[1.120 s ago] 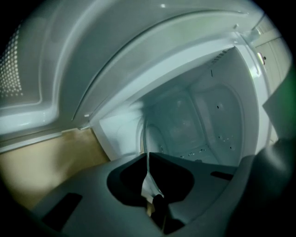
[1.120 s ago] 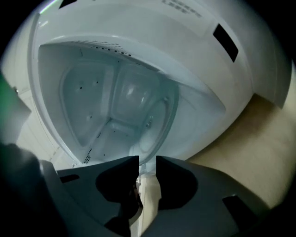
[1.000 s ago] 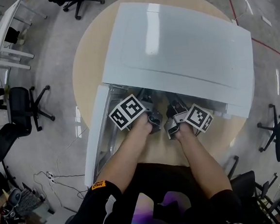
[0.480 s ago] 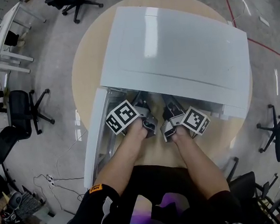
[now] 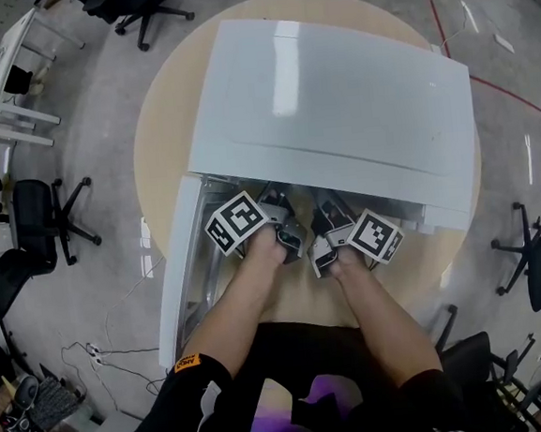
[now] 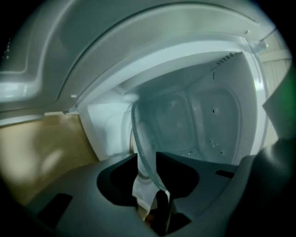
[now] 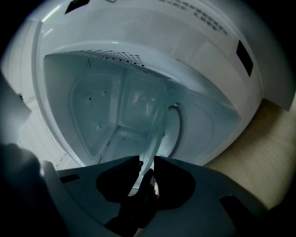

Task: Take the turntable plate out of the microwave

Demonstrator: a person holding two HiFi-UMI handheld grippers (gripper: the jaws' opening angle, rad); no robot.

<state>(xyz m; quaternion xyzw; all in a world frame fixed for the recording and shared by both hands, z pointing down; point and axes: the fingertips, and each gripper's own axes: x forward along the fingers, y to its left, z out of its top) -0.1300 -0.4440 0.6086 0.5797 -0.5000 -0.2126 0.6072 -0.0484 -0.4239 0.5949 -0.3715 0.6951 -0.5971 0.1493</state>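
1. Left gripper view: the left hand-held gripper [image 6: 147,159] has its jaws opening, and the glass turntable plate [image 6: 138,139] rim sits loose between them.
2. Right gripper view: the right hand-held gripper [image 7: 147,163] is clamped on the plate's rim.
3. Head view: both reach into the open microwave [image 5: 335,92] on the round worktop [image 5: 154,117], with the plate inside the cavity.

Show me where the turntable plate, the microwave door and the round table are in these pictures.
turntable plate [image 6: 141,152]: left gripper view, on its glass rim.
microwave door [image 5: 176,266]: head view, on the open panel.
table [image 5: 164,126]: head view, on its bare left part.
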